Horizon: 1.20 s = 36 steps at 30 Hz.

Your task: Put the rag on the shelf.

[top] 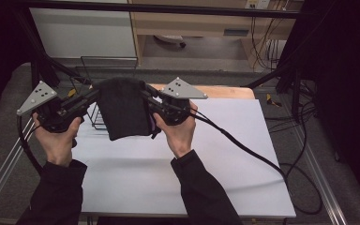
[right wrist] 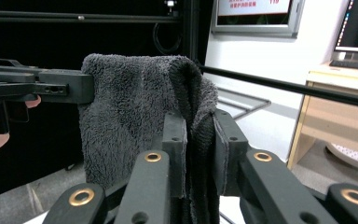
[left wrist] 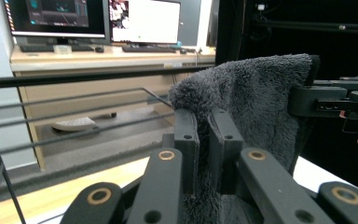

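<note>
Above white table (top: 225, 154), towel (top: 124, 112) between claws

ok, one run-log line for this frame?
left tool: shut on towel corner | right tool: shut on other corner | dark grey towel: hangs between them above white table | wire rack: behind

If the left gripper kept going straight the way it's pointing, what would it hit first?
Probably the right gripper. The left gripper is shut on one top corner of the dark grey fluffy towel, and the right one clamps the opposite corner directly ahead, though depth is hard to judge.
</note>
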Each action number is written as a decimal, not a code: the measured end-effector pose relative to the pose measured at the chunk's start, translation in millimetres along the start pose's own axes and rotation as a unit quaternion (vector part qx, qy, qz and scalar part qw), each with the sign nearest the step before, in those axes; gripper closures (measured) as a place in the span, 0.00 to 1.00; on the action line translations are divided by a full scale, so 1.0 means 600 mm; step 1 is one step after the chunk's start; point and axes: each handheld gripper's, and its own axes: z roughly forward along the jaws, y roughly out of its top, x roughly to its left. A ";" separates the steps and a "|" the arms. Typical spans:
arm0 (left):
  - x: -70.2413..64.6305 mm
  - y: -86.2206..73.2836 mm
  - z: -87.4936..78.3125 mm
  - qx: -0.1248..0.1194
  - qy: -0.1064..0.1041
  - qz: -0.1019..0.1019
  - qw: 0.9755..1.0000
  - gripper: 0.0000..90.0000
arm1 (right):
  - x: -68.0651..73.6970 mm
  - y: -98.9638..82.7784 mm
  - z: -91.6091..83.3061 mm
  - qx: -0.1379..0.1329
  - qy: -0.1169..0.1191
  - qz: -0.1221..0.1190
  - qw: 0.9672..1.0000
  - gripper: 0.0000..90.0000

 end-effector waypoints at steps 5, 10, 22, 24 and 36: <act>0.006 0.016 -0.004 -0.013 0.007 0.000 1.000 0.92 | 0.005 0.018 0.010 -0.011 -0.002 -0.004 1.000 0.87; 0.013 0.030 -0.009 -0.028 0.013 0.002 1.000 0.92 | 0.011 0.035 0.020 -0.023 -0.004 -0.009 1.000 0.87; 0.038 0.062 -0.015 -0.051 0.031 -0.002 0.998 0.92 | 0.022 0.072 0.050 -0.043 -0.004 -0.014 0.999 0.87; 0.042 0.069 -0.017 -0.054 0.033 0.000 0.998 0.92 | 0.023 0.075 0.052 -0.044 -0.004 -0.014 0.999 0.87; 0.056 0.106 -0.019 -0.074 0.045 0.006 0.996 0.92 | 0.025 0.114 0.075 -0.062 -0.011 -0.019 0.998 0.87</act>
